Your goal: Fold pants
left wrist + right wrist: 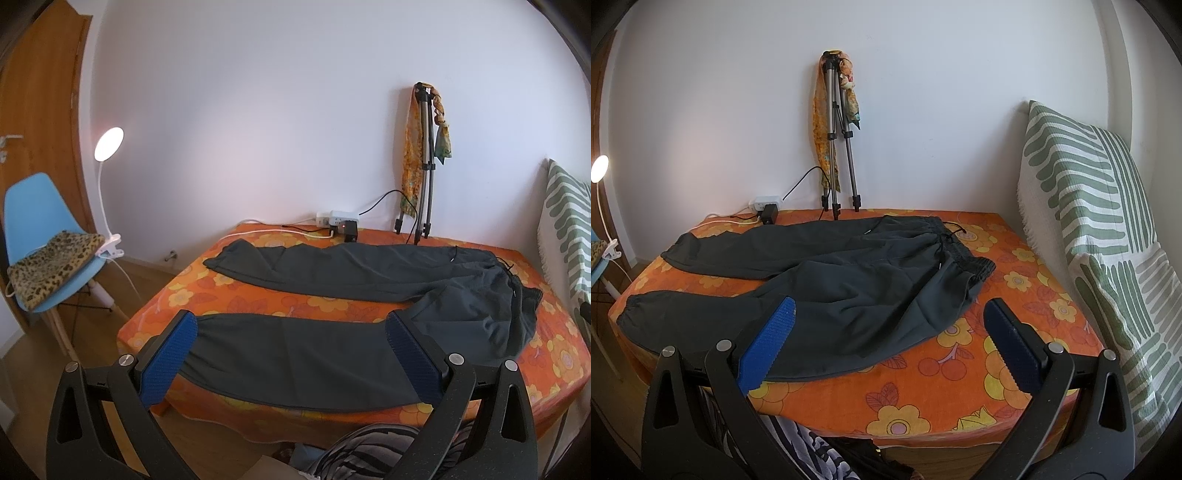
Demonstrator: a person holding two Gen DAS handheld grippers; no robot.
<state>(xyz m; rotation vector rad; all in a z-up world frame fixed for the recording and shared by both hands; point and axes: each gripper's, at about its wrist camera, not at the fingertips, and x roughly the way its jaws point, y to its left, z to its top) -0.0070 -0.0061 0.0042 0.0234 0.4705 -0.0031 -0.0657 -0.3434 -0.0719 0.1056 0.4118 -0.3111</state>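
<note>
Two legs of the dark pants (332, 273) lay spread apart on the bed (923, 391), which was covered in an orange flowered sheet; the waistband sat toward the striped pillow (1089, 206) at the right, the cuffs toward the left edge. No fold was visible anywhere, so I judged the task as not yet begun: bringing one leg over the other and then folding lengthwise all remained. Both tools hovered above the near side of the bed, neither touching cloth as far as could be seen. The left gripper (291, 354) stood with its blue pads wide apart, framing the near leg, nothing between them. The right gripper (890, 343) was likewise spread and empty, over the hip area and bare sheet. Left view alone showed the blue chair (40, 221) with a leopard-print cloth (51, 269) and the wooden door (40, 122). Right view alone showed the pillow's full height and the drawstring (951, 230) clearly. Both showed the tripod (838, 140), the clip lamp (108, 144) and the power strip (336, 218) by the wall.
</note>
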